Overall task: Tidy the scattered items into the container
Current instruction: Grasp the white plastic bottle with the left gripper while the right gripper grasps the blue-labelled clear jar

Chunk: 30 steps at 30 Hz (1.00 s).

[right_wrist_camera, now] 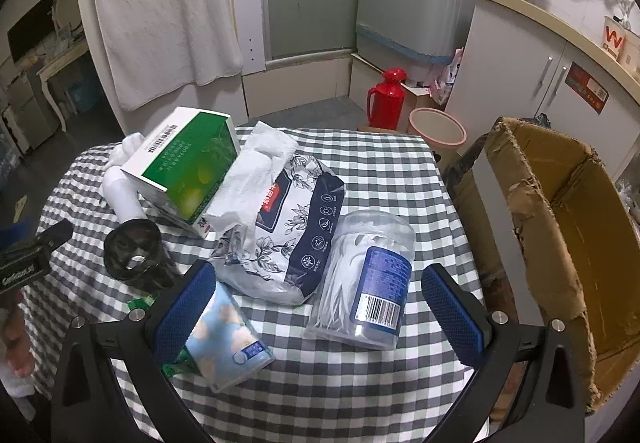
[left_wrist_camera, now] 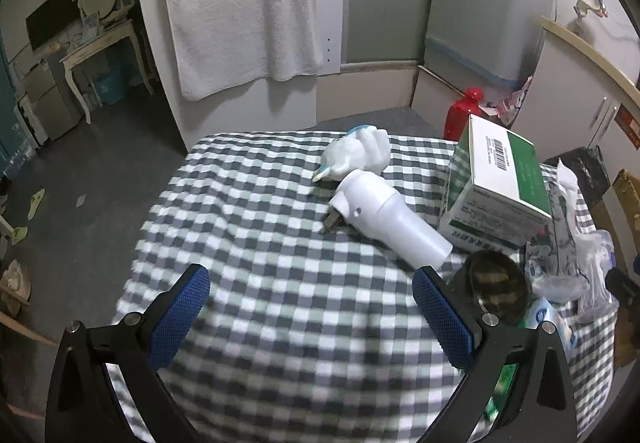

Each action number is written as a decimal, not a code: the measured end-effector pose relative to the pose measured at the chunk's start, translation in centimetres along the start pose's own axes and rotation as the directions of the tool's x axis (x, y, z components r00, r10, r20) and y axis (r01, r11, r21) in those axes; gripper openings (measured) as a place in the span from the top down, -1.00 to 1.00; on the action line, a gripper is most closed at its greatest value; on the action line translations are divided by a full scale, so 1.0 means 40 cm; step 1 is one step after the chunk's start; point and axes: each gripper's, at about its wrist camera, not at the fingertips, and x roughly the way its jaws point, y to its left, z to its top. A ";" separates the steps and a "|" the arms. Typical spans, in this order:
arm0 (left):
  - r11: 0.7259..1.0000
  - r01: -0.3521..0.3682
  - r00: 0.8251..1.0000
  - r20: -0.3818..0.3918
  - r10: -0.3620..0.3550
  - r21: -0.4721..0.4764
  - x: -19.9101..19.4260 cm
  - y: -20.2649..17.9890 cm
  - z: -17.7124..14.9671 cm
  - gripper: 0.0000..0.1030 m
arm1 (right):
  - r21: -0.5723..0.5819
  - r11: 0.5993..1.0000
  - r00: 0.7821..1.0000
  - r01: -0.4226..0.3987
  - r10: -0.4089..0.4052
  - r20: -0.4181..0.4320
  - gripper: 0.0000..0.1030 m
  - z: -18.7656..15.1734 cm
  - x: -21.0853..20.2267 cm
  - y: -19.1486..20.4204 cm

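My left gripper [left_wrist_camera: 310, 313] is open and empty above the checkered tablecloth [left_wrist_camera: 260, 263]. Ahead of it lie a white plug-in device [left_wrist_camera: 388, 215], a white figurine [left_wrist_camera: 356, 153], a green and white box [left_wrist_camera: 500, 183] and a black round lid [left_wrist_camera: 498, 285]. My right gripper [right_wrist_camera: 320, 307] is open and empty, just short of a clear jar of floss picks [right_wrist_camera: 364, 279]. A blue tissue pack [right_wrist_camera: 228, 339] lies by its left finger. A floral tissue pack [right_wrist_camera: 288, 219] lies behind. An open cardboard box [right_wrist_camera: 560, 243] stands right of the table.
A red thermos [right_wrist_camera: 386, 97] and a pink bin [right_wrist_camera: 438, 129] stand on the floor beyond the table. White cabinets [right_wrist_camera: 540, 83] are at the right. A towel [left_wrist_camera: 240, 3] hangs on the wall. The table edge [right_wrist_camera: 452, 195] runs next to the cardboard box.
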 end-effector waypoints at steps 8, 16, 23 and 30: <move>0.998 0.047 0.997 -0.058 -0.050 -0.047 0.105 -0.026 0.049 -1.00 | -0.001 1.000 1.000 0.011 -0.011 -0.023 -0.99 0.004 0.050 -0.010; 0.992 0.072 0.992 -0.099 -0.082 -0.106 0.179 -0.040 0.084 -1.00 | 0.001 1.000 0.999 0.007 -0.007 -0.039 -0.99 0.002 0.081 -0.017; 0.993 0.070 0.986 -0.142 -0.083 -0.093 0.236 -0.076 0.079 -0.84 | 0.001 1.000 0.999 0.014 -0.014 -0.039 -0.99 -0.011 0.092 -0.015; 0.996 0.048 0.992 -0.109 -0.056 -0.079 0.220 -0.087 0.074 -0.54 | 0.014 1.000 1.000 0.009 -0.009 -0.029 -0.99 -0.029 0.082 -0.029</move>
